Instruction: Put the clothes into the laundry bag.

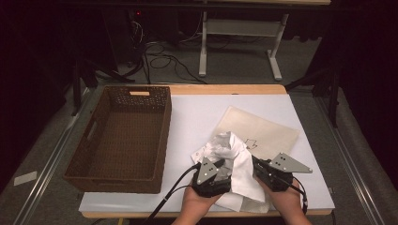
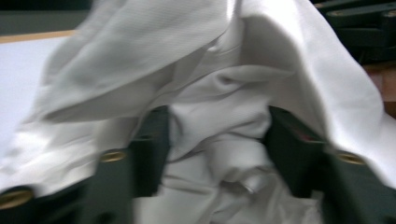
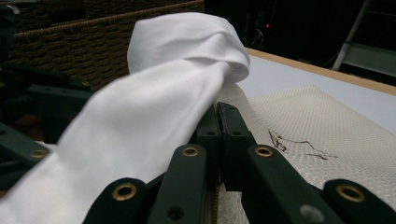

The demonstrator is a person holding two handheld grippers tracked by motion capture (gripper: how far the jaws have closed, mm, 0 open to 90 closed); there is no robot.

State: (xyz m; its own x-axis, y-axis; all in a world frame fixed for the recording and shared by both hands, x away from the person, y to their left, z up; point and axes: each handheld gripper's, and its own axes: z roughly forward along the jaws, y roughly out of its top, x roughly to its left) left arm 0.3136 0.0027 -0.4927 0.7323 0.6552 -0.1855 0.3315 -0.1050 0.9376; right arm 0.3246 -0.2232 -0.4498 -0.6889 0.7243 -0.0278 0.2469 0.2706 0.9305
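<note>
Lengthwise, white cloth [image 1: 237,164] away from the person, bunched far end.

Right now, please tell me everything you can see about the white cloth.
The white cloth is thin, smooth fabric, crumpled and partly lifted off the table's white sheet. It lies between both grippers, overlapping a cream textured cloth. A bunch sits between the left gripper jaws, which stand apart. The right gripper pinches an edge, and a fold drapes over it.

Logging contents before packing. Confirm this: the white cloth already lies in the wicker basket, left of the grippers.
Not right. The white cloth is on the table between the two grippers, not in the wicker basket, which holds nothing. The high view shows it. The basket does sit to the left.
</note>
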